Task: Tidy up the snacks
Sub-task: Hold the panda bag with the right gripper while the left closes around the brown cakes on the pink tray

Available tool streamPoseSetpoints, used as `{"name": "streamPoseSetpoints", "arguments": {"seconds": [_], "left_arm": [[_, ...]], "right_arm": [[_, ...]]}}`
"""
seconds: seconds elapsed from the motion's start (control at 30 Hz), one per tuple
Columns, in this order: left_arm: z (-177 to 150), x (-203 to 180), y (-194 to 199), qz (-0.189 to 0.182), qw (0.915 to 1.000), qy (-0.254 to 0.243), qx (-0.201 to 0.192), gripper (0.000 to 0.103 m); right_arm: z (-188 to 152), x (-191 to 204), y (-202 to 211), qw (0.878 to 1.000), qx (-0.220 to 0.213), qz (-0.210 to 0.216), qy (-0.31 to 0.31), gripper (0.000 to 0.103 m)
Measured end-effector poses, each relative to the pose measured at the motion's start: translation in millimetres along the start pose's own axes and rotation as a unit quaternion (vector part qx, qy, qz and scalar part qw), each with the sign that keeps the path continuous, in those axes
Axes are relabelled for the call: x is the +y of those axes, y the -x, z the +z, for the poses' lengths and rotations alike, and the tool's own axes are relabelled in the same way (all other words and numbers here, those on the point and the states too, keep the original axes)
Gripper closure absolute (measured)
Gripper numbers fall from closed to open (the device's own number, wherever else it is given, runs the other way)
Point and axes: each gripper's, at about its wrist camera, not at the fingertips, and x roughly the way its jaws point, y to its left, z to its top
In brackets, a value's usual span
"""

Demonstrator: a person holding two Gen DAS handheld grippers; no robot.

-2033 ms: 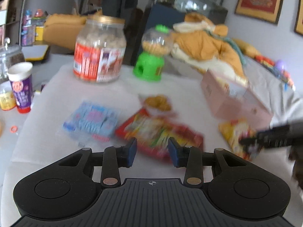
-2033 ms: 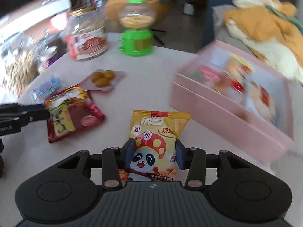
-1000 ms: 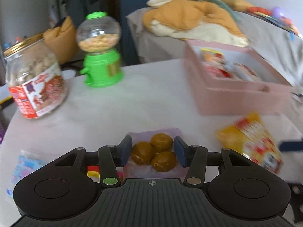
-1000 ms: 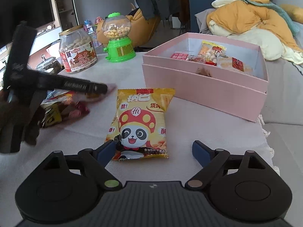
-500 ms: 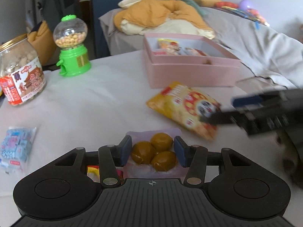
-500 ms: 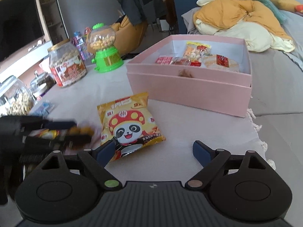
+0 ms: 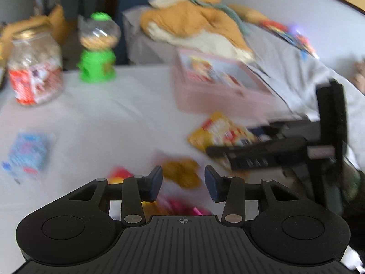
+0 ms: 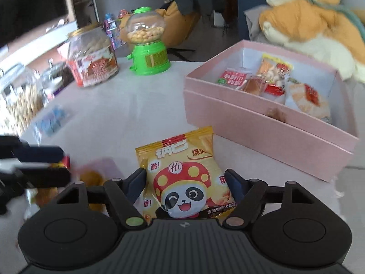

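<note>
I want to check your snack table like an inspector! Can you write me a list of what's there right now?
Surface: table under a white cloth.
Job's things: open pink box with packets inside; yellow panda bag, round brown cakes, blue packet outside it.
Clutter: big jar, green candy machine.
Grippers: right gripper around the panda bag; left gripper open, blurred.
Cables: nothing seen.
Surroundings: orange blanket.

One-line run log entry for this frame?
left gripper: open, over bun pack | right gripper: straddling panda chip bag, not clamped | pink box: open, holds snacks
</note>
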Motion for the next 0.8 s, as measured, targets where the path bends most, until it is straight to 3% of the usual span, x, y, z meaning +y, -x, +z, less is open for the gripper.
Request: {"name": "streamPoseSetpoints", "arguments": {"seconds": [0.13,0.2,0.33,0.53,0.67,0.73,0.8], "left_arm": [[-23,-25,-3,-0.055,0.9963,-0.037,0.055,0.061],[-33,-28,-8,-0.062,0.9941,-0.039,0.081,0.066],[-33,-7,-7,-0.045,0.9970,-0.005,0.063,0.086],[-19,31,-14,0.026,0.9992,0.025,0.016,0.088],[-3,55,-24,0.089,0.9955,0.027,-0.017,0.088],[3,65,-26,0.090,0.9941,0.052,-0.030,0.084],[7,67,-25,0.050,0.9946,0.075,-0.051,0.083]], "right_arm": [[-23,-11,19,1.000,-0.007,-0.021,0.005,0.030],[-32,-17,26,0.999,-0.014,-0.039,0.006,0.029],[-40,-31,36,0.999,-0.023,-0.031,-0.022,0.028],[-42,-23,33,0.999,-0.020,-0.046,-0.001,0.017],[-42,-28,34,0.999,-0.022,-0.036,-0.016,0.016],[-42,-28,34,0.999,-0.022,-0.035,-0.017,0.016],[-42,-28,34,0.999,-0.022,-0.037,-0.015,0.016]]}}
